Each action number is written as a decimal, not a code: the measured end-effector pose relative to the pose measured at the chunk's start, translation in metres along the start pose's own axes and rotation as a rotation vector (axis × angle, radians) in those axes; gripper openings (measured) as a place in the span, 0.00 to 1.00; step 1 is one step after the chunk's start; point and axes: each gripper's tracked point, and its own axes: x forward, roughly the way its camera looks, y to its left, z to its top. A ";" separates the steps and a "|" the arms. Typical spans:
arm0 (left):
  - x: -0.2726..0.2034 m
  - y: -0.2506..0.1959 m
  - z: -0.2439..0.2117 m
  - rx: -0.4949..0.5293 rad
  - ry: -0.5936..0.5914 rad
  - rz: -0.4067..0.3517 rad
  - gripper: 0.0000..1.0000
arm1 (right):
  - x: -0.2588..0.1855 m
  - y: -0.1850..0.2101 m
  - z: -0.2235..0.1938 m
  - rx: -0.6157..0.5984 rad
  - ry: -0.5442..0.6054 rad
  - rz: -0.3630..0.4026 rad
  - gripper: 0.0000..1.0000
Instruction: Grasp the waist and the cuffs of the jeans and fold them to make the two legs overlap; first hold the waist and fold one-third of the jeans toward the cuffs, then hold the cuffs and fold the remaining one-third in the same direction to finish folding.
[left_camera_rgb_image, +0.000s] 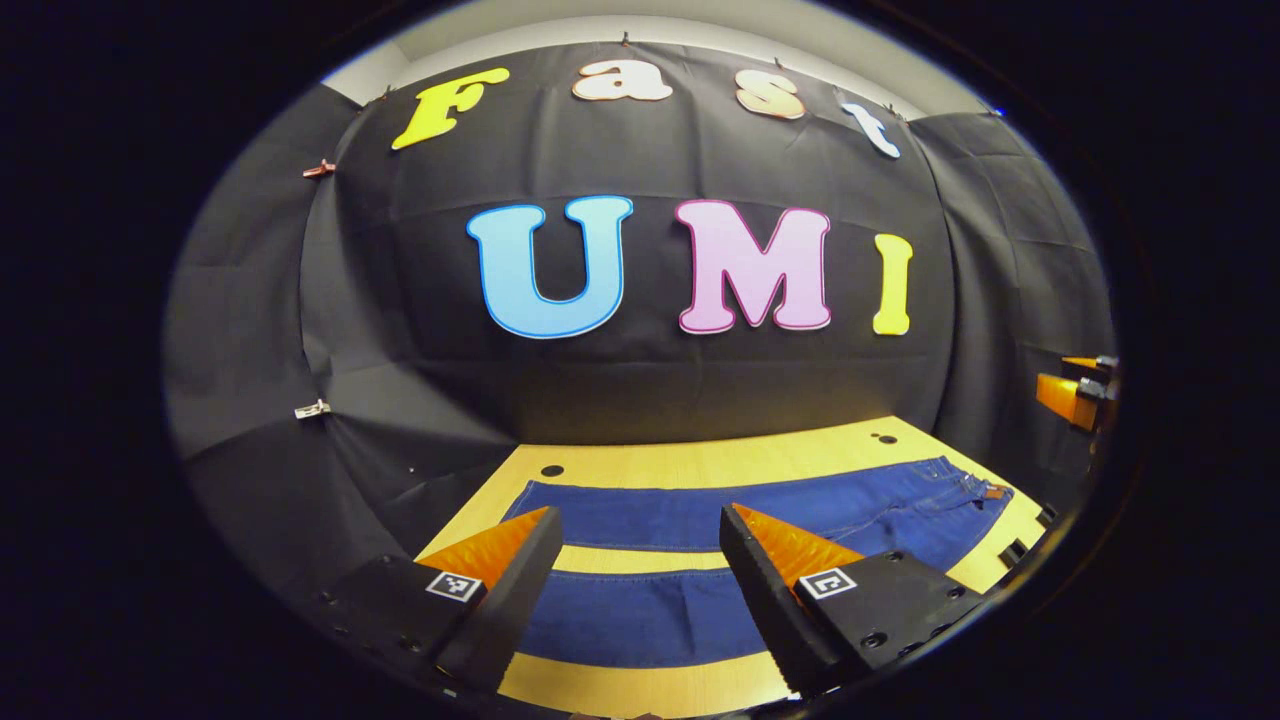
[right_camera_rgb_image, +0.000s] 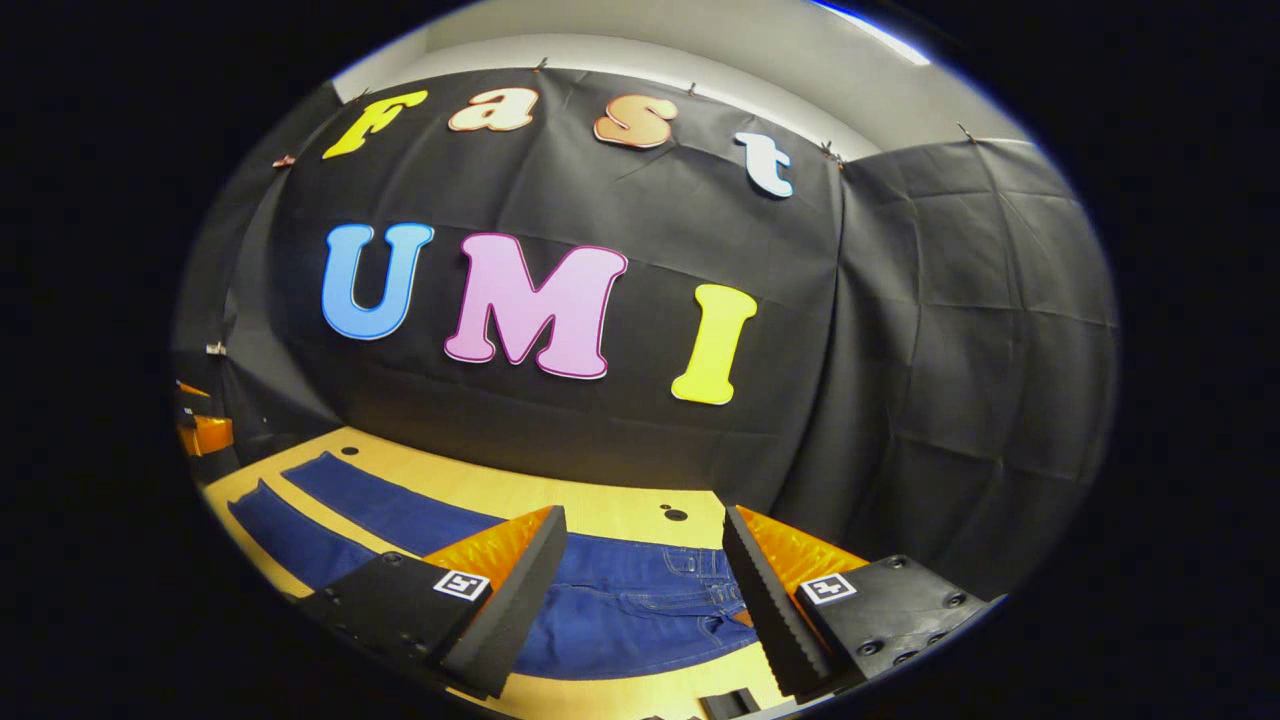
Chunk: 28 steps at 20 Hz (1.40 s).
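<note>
Left gripper view, fingers: the left gripper (left_camera_rgb_image: 640, 530) hangs above the jeans (left_camera_rgb_image: 700, 520) with its fingers spread wide, nothing between them.
Left gripper view, jeans: spread flat on the wooden tabletop (left_camera_rgb_image: 700, 465); two legs lie side by side with a strip of wood between them, cuffs to the left, waist (left_camera_rgb_image: 985, 495) to the far right.
Left gripper view, other tool: the right gripper (left_camera_rgb_image: 1075, 390) sits at the right edge, up off the cloth.
Right gripper view, fingers: the right gripper (right_camera_rgb_image: 645, 535) is also released, fingers parted over the waist (right_camera_rgb_image: 690, 590) and not touching it.
Right gripper view, jeans: the legs (right_camera_rgb_image: 380, 515) run away to the far left; the left gripper (right_camera_rgb_image: 200, 430) peeks in at the left edge.
Long axis: waist to cuffs, left to right along the tabletop; no fold made yet.
Risk: pinching one denim layer at the waist or cuff would let the leg sag and land skewed.
Risk: the legs lie apart, so uneven lifting by the two hands would probably leave them misaligned when overlapped.
</note>
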 end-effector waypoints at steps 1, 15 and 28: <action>0.001 0.001 -0.004 0.001 0.005 -0.001 0.99 | 0.003 -0.001 0.000 -0.009 -0.002 0.000 0.96; 0.043 0.138 -0.106 0.277 0.251 0.106 0.98 | 0.061 -0.024 -0.045 -0.451 0.005 0.113 0.96; 0.055 0.230 -0.264 1.019 0.689 -0.248 0.98 | 0.105 -0.099 -0.156 -0.536 0.330 0.082 0.97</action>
